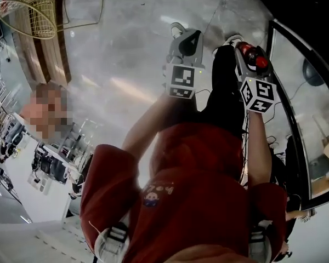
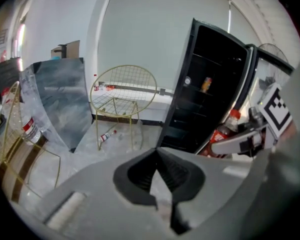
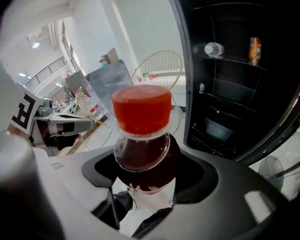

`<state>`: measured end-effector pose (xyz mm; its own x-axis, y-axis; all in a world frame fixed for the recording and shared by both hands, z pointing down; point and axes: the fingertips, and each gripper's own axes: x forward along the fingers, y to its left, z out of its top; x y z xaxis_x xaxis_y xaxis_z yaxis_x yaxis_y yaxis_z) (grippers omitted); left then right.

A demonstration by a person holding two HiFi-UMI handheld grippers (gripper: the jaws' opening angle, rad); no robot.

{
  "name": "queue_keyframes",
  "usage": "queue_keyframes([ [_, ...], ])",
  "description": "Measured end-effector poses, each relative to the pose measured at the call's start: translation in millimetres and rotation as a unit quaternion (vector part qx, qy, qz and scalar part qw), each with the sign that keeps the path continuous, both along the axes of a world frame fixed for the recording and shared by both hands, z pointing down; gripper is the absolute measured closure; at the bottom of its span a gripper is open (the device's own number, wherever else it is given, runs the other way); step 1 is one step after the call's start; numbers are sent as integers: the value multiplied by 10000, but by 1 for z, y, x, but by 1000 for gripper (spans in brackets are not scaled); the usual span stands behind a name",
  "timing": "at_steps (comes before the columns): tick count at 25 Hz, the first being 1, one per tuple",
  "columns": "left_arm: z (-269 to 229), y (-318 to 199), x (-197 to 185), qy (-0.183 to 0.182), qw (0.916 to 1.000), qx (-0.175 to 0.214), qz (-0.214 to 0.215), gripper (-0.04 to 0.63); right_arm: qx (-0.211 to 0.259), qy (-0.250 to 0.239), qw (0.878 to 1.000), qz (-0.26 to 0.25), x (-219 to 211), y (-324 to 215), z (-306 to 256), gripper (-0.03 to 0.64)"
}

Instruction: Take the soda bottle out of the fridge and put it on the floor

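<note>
The soda bottle (image 3: 142, 134), dark liquid under a red cap, stands upright between the jaws of my right gripper (image 3: 142, 161), which is shut on its shoulder. In the head view that bottle (image 1: 256, 59) shows red at the right gripper (image 1: 247, 47), over the marble floor (image 1: 126, 64) beside the fridge door (image 1: 288, 119). My left gripper (image 1: 181, 30) hangs just left of it, jaws together and holding nothing. In the left gripper view its tips (image 2: 157, 151) meet, and the bottle (image 2: 226, 131) shows at the right.
The black fridge (image 2: 210, 84) stands open with a can (image 3: 255, 49) and a small clear bottle (image 3: 213, 49) on a shelf. A gold wire chair (image 2: 124, 91) and a bottle lying on the floor (image 2: 107, 135) are left of it. A grey panel (image 2: 60, 99) leans nearby.
</note>
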<state>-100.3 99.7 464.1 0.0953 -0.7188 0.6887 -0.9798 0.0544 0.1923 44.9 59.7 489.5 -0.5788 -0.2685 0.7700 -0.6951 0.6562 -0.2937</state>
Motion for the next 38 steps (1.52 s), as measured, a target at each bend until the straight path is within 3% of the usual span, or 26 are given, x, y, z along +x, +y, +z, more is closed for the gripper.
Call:
queue_keyframes([
  [10, 103, -24, 6, 111, 9990, 80, 422, 595, -47, 247, 9992, -309, -12, 0, 97, 311],
  [20, 242, -21, 20, 75, 9959, 174, 886, 595, 284, 217, 9978, -552, -25, -19, 232, 311],
  [25, 289, -37, 10, -575, 9810, 885, 1626, 595, 520, 213, 9926, -1077, -38, -27, 293, 311],
  [33, 381, -94, -22, -342, 9799, 1272, 1501, 595, 918, 238, 9782, -1849, -67, -69, 371, 311],
  [38, 426, -118, -23, -481, 9704, 1722, 1625, 595, 1289, 228, 9705, -2023, -89, -98, 414, 311],
])
